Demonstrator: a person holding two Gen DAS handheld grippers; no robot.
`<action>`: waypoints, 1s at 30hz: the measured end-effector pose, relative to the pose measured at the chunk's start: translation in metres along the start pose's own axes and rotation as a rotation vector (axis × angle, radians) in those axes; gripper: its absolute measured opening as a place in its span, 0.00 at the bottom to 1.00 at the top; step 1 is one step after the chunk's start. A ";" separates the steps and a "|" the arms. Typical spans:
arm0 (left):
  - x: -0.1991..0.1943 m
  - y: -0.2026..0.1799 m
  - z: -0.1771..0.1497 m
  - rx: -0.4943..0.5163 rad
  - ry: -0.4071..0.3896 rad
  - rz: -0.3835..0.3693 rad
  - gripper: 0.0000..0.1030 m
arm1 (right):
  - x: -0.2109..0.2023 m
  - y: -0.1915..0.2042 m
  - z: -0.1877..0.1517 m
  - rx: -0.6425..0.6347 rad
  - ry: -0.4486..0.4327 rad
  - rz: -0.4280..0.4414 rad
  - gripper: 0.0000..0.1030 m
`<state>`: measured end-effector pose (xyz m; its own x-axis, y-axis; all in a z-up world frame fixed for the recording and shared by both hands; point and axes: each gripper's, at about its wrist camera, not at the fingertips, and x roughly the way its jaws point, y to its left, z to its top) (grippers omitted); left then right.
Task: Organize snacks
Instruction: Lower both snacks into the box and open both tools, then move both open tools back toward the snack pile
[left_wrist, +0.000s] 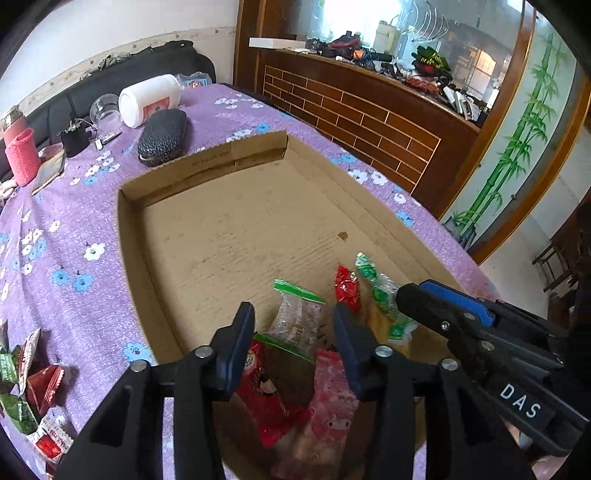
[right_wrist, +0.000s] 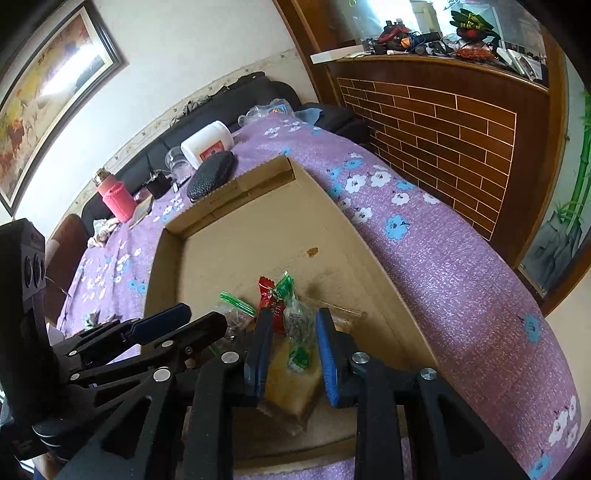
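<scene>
A shallow cardboard box (left_wrist: 207, 173) lies on the purple flowered tablecloth. Several snack packets sit in its near corner. My left gripper (left_wrist: 293, 332) hangs open over a clear packet with a green stripe (left_wrist: 299, 314), a red packet (left_wrist: 264, 387) and a pink packet (left_wrist: 332, 391); its pads touch none of them. My right gripper (right_wrist: 294, 341) is open just to the right, and a green-and-clear packet with yellow contents (right_wrist: 293, 373) lies between its fingers on the box floor. A small red candy (right_wrist: 271, 299) lies just past that packet.
Loose red and green candies (left_wrist: 37, 387) lie on the cloth left of the box. Beyond the box stand a white jar (left_wrist: 147, 99), a black case (left_wrist: 162, 136), a glass (left_wrist: 105, 110) and a pink bottle (left_wrist: 22, 155). A wooden counter (left_wrist: 369, 122) borders the table's right side.
</scene>
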<state>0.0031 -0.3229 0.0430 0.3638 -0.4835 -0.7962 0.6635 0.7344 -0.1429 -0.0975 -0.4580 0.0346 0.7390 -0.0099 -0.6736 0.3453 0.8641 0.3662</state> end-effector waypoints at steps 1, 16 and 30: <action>-0.003 0.000 0.000 0.001 -0.006 -0.002 0.44 | -0.003 0.001 0.000 0.000 -0.005 0.000 0.28; -0.058 0.011 -0.018 -0.017 -0.089 -0.021 0.59 | -0.031 0.026 -0.009 -0.021 -0.045 0.002 0.36; -0.117 0.091 -0.064 -0.107 -0.152 0.022 0.60 | -0.030 0.092 -0.027 -0.133 -0.021 0.017 0.38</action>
<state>-0.0207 -0.1693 0.0855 0.4774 -0.5272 -0.7029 0.5841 0.7881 -0.1944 -0.1031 -0.3650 0.0710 0.7565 -0.0034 -0.6540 0.2533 0.9235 0.2882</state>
